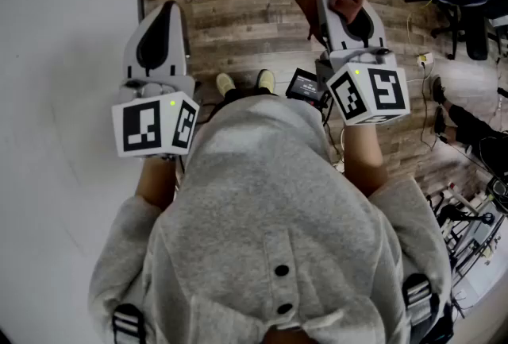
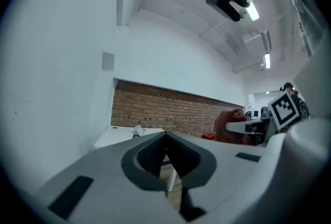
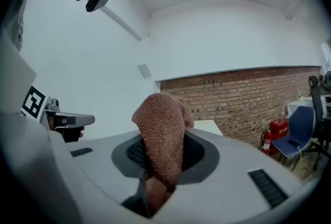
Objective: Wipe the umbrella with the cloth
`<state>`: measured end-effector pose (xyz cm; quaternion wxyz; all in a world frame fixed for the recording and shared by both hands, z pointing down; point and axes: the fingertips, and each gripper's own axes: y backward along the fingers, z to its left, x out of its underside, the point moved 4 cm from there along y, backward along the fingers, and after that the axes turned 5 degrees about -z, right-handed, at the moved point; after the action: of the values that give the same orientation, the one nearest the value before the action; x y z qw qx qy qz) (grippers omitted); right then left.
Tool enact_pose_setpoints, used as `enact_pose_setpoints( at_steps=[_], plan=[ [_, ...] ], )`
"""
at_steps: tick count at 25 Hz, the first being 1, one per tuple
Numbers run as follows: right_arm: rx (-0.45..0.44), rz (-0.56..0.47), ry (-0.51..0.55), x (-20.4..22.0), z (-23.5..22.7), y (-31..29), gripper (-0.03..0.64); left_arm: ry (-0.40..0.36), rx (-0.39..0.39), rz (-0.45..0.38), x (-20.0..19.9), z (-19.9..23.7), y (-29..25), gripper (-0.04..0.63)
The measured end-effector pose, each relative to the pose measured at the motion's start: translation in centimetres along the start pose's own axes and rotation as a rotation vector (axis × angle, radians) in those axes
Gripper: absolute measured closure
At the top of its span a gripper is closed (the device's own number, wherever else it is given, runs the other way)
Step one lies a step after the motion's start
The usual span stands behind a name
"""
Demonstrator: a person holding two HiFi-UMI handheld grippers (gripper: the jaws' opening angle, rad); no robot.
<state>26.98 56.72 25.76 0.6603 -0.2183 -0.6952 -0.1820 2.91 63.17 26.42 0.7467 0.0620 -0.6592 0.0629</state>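
Just one cloth (image 3: 161,124) (reddish-brown), clamped in right tool (image 1: 329,5).

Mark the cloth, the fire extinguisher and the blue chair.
cloth (image 3: 163,130): right gripper view, bunched middle.
fire extinguisher (image 3: 266,141): right gripper view, red body.
blue chair (image 3: 301,124): right gripper view, blue panel.

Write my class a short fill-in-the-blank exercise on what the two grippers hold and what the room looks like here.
1. The right gripper grips a reddish-brown ___ between its jaws.
2. The left gripper has its jaws ___, with nothing between them.
3. In the left gripper view, the far wall is built of ___.
Missing words: cloth; shut; brick.
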Motion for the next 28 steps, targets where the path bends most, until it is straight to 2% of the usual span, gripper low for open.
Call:
enact_pose_setpoints(
  at_steps=[8,20,28],
  plan=[
    [0.011,-0.016,-0.006,-0.9,1.1,-1.1,0.514,0.0,0.01,0.004,-0.9,1.6,0.0,0.58],
    [-0.025,-0.01,0.014,-1.3,5.2,-3.6,0.514,0.014,0.017,0.006,-1.7,5.6,0.7,0.58],
    [-0.028,-0.019,0.008,-1.9,4.8,-4.4,0.514,0.018,0.03,0.002,-2.1,5.3,-0.2,0.58]
  ],
)
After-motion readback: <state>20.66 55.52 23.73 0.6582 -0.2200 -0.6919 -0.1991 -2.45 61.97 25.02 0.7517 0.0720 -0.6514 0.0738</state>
